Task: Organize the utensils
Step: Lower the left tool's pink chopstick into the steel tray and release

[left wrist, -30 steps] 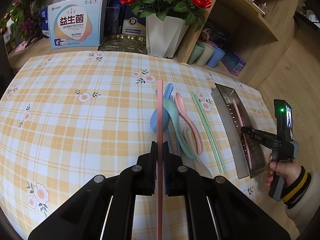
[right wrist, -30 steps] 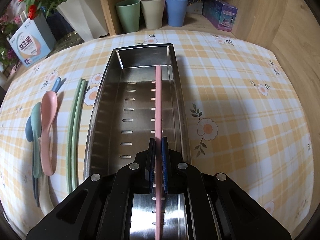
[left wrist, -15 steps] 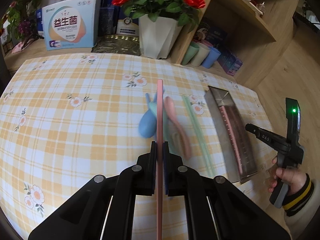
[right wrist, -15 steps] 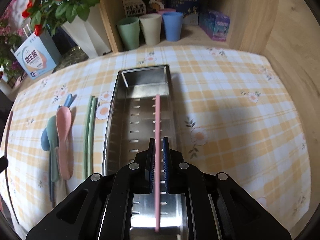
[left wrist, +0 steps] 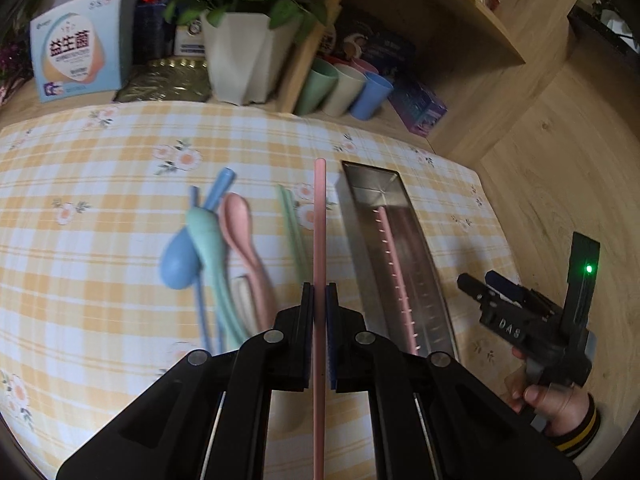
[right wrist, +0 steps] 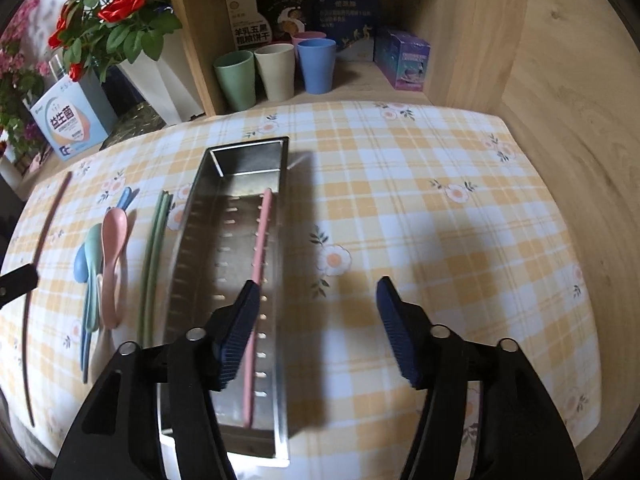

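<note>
My left gripper (left wrist: pixel 319 296) is shut on a pink chopstick (left wrist: pixel 320 224) and holds it above the table, just left of the long steel tray (left wrist: pixel 424 248). A second pink chopstick (right wrist: pixel 260 256) lies loose in the tray (right wrist: pixel 188 240). My right gripper (right wrist: pixel 316 300) is open and empty above the tray's near end and the cloth to its right. It also shows in the left wrist view (left wrist: pixel 490 286). Blue (left wrist: pixel 180 260), green (left wrist: pixel 206 232) and pink spoons (left wrist: pixel 240 224) and green chopsticks (left wrist: pixel 292 220) lie left of the tray.
The table has a yellow checked cloth (right wrist: pixel 440 240). Behind it stand a white flower pot (left wrist: pixel 244 56), a box (left wrist: pixel 76 56), and green, cream and blue cups (right wrist: pixel 276 68) on a wooden shelf. The table's right edge meets a wooden floor (left wrist: pixel 560 160).
My right gripper has opened and let the pink chopstick drop into the tray, then drawn back. My left gripper has moved right toward the tray with its chopstick.
</note>
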